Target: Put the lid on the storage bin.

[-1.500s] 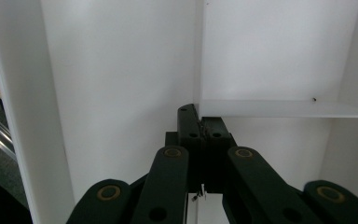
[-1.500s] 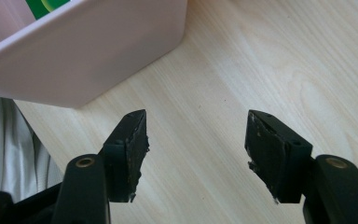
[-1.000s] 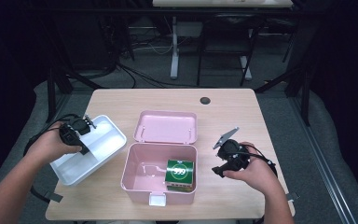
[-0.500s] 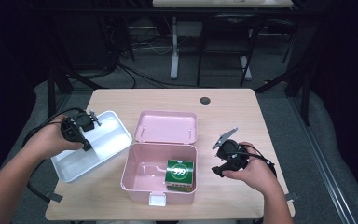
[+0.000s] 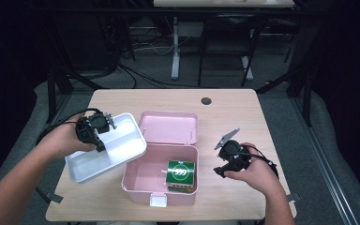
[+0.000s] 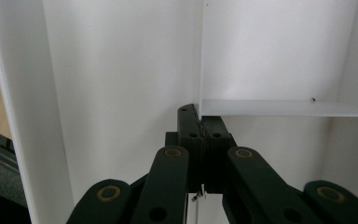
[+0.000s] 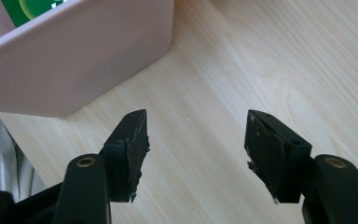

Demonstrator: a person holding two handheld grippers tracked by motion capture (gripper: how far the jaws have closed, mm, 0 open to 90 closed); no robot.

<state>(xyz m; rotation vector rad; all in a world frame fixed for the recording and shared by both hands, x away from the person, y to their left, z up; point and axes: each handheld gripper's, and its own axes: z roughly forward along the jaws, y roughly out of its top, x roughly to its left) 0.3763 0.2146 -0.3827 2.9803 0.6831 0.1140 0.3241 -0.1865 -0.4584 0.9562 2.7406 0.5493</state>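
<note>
Where the left gripper (image 5: 96,133) covers it, part of the white tray (image 5: 122,145) is hidden; its thin inner divider (image 6: 279,108) is clamped between the clenched jaws. The smooth plastic tray is held tilted above the table (image 5: 243,112), its right edge over the pink box's (image 5: 143,176) left rim. A green carton (image 5: 182,174) is seen inside the box, its print hard to read. The right gripper (image 7: 196,144) is held released beside the box, nothing between its worn pads.

One white plastic divided tray (image 5: 122,145), one pink plastic hinged box (image 5: 145,180), one green printed carton (image 5: 182,174), and two black tongs (image 5: 98,136) (image 5: 222,168) on one wooden tabletop (image 5: 225,112).
</note>
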